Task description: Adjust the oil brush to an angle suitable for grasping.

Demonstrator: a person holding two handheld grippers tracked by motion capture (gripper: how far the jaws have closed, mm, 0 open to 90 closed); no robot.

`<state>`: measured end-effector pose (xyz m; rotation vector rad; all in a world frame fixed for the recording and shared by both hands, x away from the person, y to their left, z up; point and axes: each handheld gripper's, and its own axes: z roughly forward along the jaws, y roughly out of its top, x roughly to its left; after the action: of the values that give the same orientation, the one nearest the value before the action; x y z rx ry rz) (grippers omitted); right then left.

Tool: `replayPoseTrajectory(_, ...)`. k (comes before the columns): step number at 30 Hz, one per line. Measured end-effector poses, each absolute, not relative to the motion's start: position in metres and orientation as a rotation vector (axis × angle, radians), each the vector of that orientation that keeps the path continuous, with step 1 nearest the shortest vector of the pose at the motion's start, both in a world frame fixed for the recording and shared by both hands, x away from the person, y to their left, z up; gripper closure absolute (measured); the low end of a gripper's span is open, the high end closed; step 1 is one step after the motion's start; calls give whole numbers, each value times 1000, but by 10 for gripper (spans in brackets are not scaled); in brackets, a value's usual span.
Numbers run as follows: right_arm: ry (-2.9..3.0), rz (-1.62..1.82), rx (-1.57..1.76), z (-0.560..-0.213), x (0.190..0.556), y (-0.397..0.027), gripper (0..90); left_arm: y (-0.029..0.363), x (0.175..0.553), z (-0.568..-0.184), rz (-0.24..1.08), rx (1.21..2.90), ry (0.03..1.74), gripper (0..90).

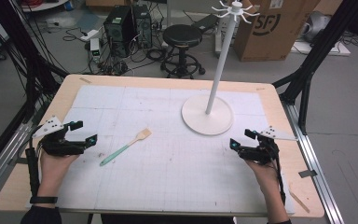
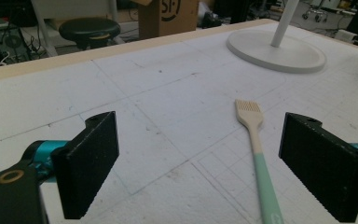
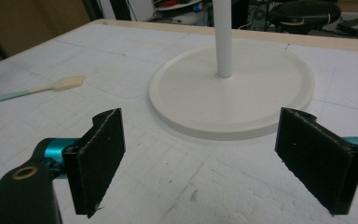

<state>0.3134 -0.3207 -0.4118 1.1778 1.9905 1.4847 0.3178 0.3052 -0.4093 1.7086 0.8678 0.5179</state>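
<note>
My left claw (image 1: 83, 132) stands wide open with nothing between its jaws, resting low at the counter's (image 1: 28, 182) left side. My right claw (image 1: 240, 139) is just as wide and just as empty, over at the right, facing the stand (image 1: 207, 114). The brush (image 1: 126, 147) lies flat on the white mat near the middle, apart from both claws but plainly closer to my left. Its long axis runs on a slant: the green handle end points down toward my left hand, the pale bristle end (image 2: 248, 111) up and away toward the stand's base. From my left claw the handle (image 2: 266, 186) sits just ahead, nearer my right-hand jaw, so I judge the left claw should take it, jaws turned across the handle.
</note>
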Motion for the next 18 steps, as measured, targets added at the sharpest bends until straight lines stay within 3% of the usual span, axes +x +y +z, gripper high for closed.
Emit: replayPoseTrajectory(18, 2003, 1472, 1149, -411, 311, -317, 150, 299, 315, -408, 511, 1729, 831, 129)
